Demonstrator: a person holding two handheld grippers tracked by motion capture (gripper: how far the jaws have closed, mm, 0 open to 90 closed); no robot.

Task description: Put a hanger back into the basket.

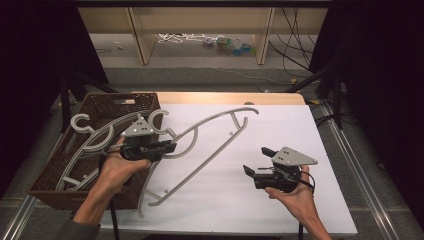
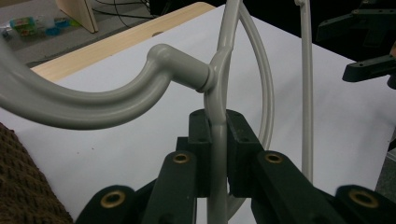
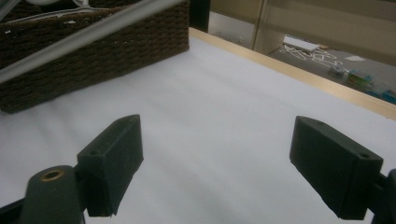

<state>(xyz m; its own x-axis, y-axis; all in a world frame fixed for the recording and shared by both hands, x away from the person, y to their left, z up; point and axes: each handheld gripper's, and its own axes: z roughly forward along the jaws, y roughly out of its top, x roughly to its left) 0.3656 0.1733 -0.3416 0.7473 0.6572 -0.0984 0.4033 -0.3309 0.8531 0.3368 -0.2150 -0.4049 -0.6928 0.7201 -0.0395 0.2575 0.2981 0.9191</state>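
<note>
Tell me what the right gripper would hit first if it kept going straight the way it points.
Probably the grey hanger held by the left gripper; the right gripper, open, points left across bare white table, with the wicker basket beyond. Depth is unclear.

Grey hanger (image 1: 200,145), dark brown woven basket (image 1: 107,107), white table (image 1: 280,145), black jaws.

A large grey plastic hanger (image 1: 200,142) lay diagonally across the white counter (image 1: 280,200), hook end at the left, clamped near the hook's base. More grey hangers (image 1: 82,145) of the same type rested in the brown wicker basket (image 1: 55,175) at the counter's left edge.
</note>
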